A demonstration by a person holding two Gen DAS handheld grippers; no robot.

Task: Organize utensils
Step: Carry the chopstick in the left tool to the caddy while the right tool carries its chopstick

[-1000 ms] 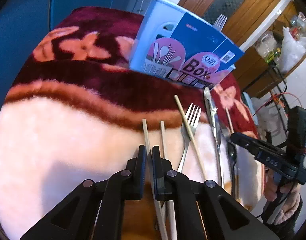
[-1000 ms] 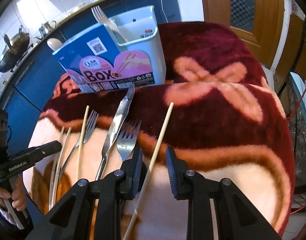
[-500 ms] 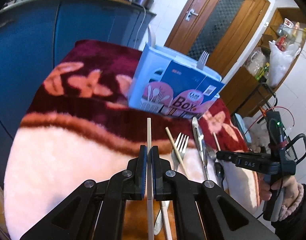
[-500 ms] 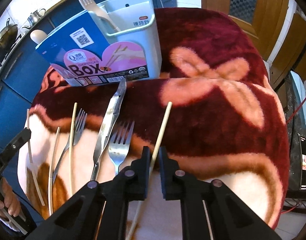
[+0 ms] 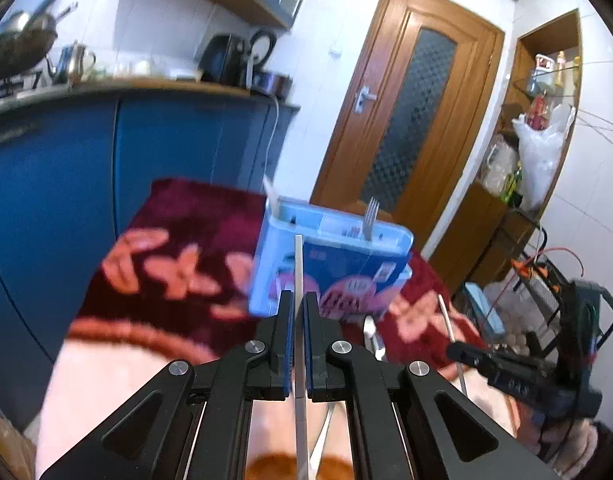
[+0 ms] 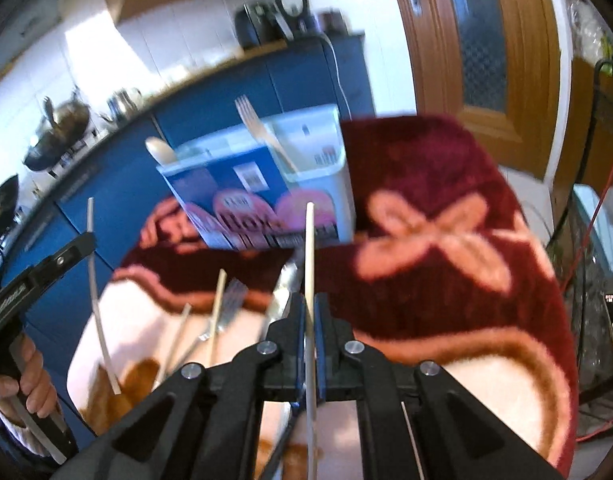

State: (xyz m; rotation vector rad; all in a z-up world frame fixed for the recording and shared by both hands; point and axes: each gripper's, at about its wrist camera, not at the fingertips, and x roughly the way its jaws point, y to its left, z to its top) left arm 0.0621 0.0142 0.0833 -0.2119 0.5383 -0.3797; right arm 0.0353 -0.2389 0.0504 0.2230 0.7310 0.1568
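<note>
A maroon floral blanket (image 5: 194,216) covers the work surface. Behind it stand blue cabinets (image 5: 66,168), a wooden door (image 5: 418,120), a kettle (image 5: 262,50) and a wok (image 6: 60,130).

Motion blur all over, edges eating the chopsticks

The holder's label (image 6: 242,212) is smeared, lettering unreadable; the left chopstick (image 5: 299,280) runs off the bottom edge behind the jaws, the right chopstick (image 6: 309,264) does likewise; the fork (image 6: 230,308) on the blanket (image 6: 446,280) is a blur, its handle half hidden.
</note>
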